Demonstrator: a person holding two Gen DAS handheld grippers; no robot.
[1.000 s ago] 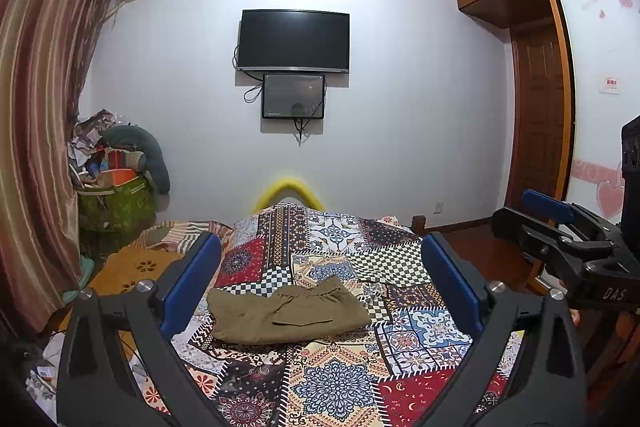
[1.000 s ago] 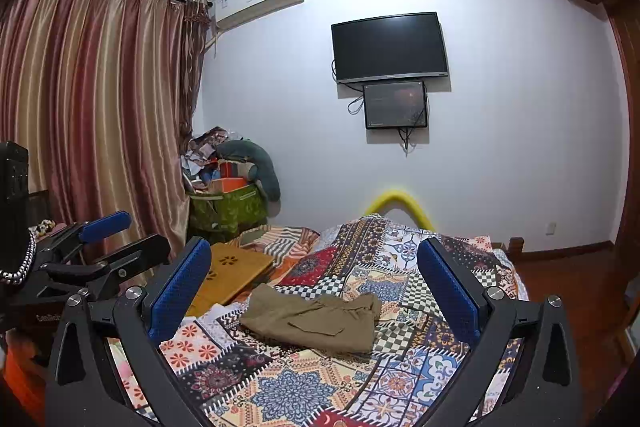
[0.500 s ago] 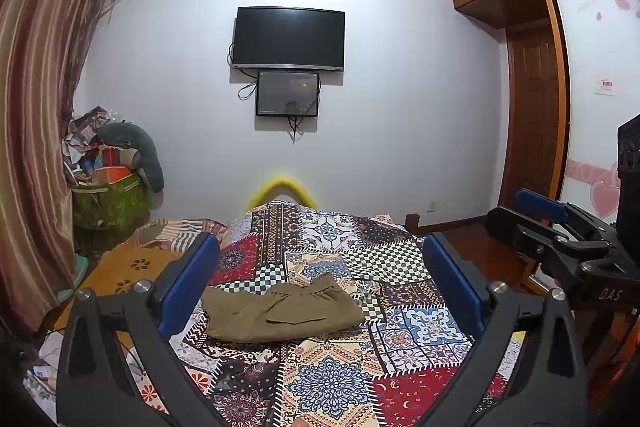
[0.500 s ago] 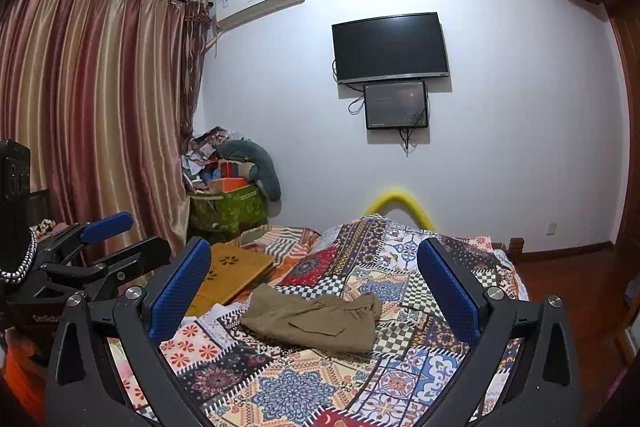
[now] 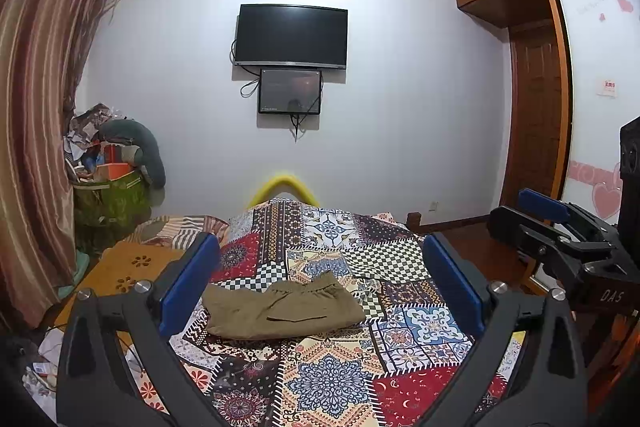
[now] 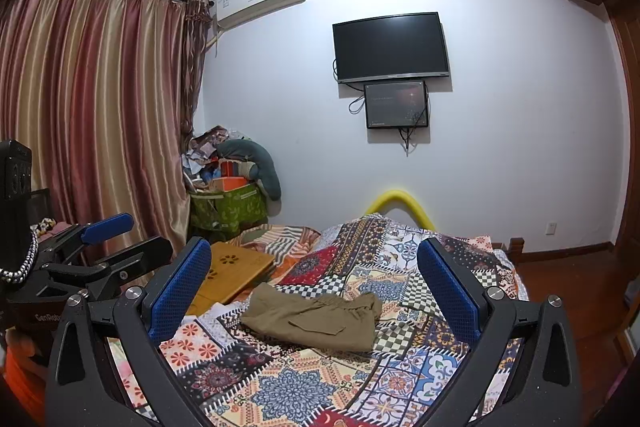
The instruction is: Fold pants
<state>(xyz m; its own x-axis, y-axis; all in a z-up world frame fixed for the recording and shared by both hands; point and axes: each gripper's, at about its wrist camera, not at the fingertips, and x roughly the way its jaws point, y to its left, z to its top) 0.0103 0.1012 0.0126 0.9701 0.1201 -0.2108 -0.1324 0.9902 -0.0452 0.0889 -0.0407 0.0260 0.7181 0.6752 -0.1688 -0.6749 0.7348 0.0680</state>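
Olive-brown pants (image 5: 280,309) lie folded in a compact rectangle on the patchwork bedspread (image 5: 332,379); they also show in the right wrist view (image 6: 316,319). My left gripper (image 5: 320,279) is open and empty, held above the near part of the bed, well short of the pants. My right gripper (image 6: 316,281) is open and empty too, at a similar height and distance. The right gripper also shows at the right edge of the left wrist view (image 5: 560,239), and the left gripper at the left edge of the right wrist view (image 6: 100,259).
A wooden lap tray (image 6: 232,275) lies on the bed left of the pants. A green bin piled with clutter (image 6: 228,203) stands in the corner by the curtain (image 6: 92,127). A TV (image 5: 290,37) hangs on the far wall. A wooden door (image 5: 536,115) is at right.
The left wrist view has swung slightly, so the pants and room shifted a little leftward in it. The right wrist view is nearly unchanged. Both grippers stay open.
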